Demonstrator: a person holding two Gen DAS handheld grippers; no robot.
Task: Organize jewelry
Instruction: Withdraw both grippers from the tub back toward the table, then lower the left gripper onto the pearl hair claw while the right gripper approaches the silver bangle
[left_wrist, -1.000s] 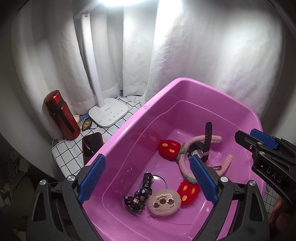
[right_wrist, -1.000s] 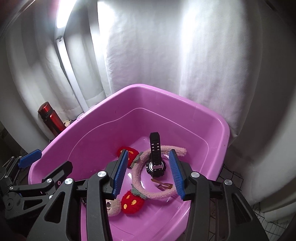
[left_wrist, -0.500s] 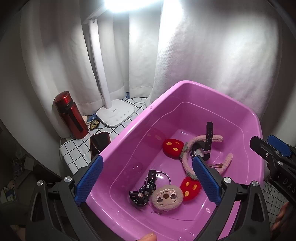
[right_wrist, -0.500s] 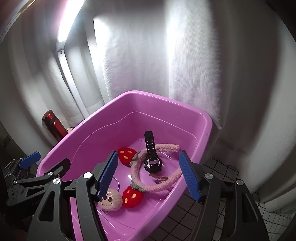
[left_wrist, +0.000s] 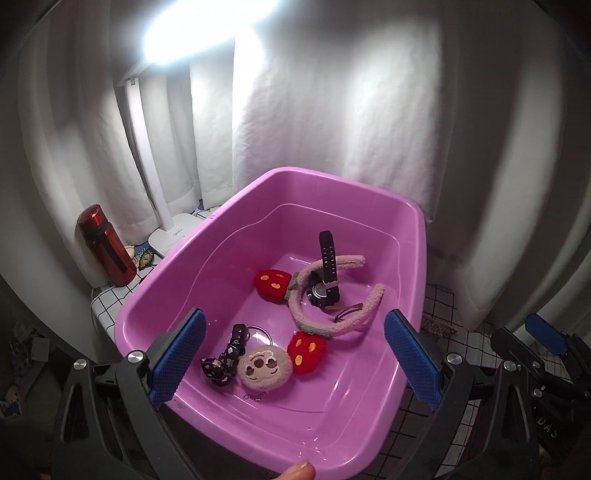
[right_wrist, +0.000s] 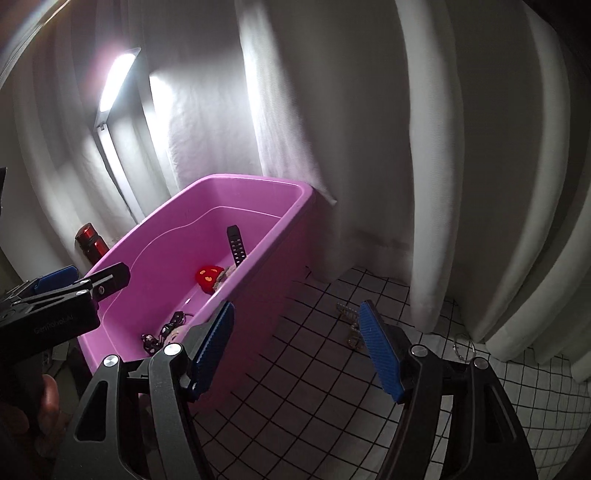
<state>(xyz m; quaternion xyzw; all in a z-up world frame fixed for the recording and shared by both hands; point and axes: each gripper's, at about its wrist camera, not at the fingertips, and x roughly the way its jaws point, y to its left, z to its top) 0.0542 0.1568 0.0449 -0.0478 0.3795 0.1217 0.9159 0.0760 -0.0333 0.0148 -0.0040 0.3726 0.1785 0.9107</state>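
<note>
Reaching between picks: left gripper (left_wrist: 293, 358) gapes empty over the tub (left_wrist: 236, 201) — watch (left_wrist: 325, 280) and headband (left_wrist: 332, 291) inside; right gripper (right_wrist: 295, 349), just opened, empty, faces a hair clip (right_wrist: 349, 325) on the cloth (right_wrist: 314, 387) — probably next, needing descent.

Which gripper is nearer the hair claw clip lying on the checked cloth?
Right. The right gripper is open just in front of the hair claw clip; the left gripper hovers over the pink tub.

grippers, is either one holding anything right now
Nothing is held: the left gripper and the right gripper both stand open and empty.
</note>
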